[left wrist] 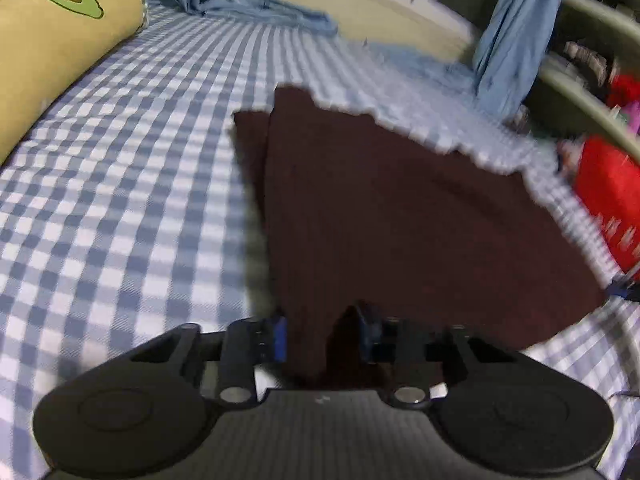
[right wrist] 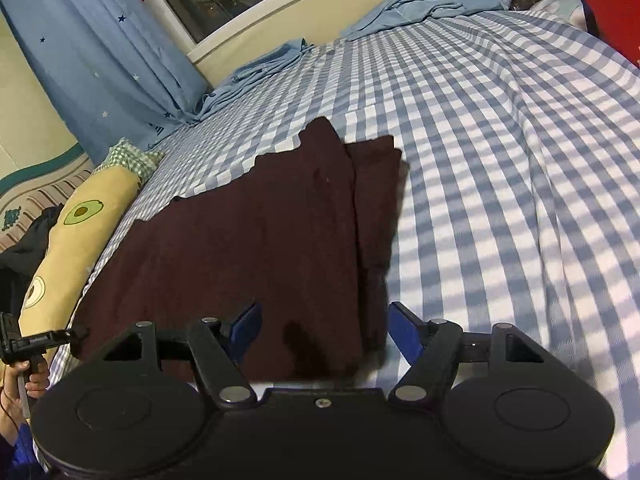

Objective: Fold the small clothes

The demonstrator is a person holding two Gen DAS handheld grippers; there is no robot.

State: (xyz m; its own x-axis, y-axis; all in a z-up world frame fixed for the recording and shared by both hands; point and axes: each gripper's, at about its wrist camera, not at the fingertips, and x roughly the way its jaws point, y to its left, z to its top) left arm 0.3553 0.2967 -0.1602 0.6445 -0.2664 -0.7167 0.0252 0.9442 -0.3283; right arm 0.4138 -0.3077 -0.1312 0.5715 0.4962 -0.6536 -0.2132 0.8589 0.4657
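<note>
A dark maroon garment lies on the blue and white checked bed sheet, with a narrow strip folded along one side. My left gripper holds the near edge of it between its blue pads, lifted a little off the sheet. In the right wrist view the same garment lies spread out in front. My right gripper is open, its blue pads standing wide on either side of the garment's near corner. The left gripper shows at the far left of the right wrist view.
A long yellow avocado pillow lies along the bed's left side. Blue curtains hang at the window, with blue cloth bunched at the bed's far edge. Red items stand beyond the bed's right edge.
</note>
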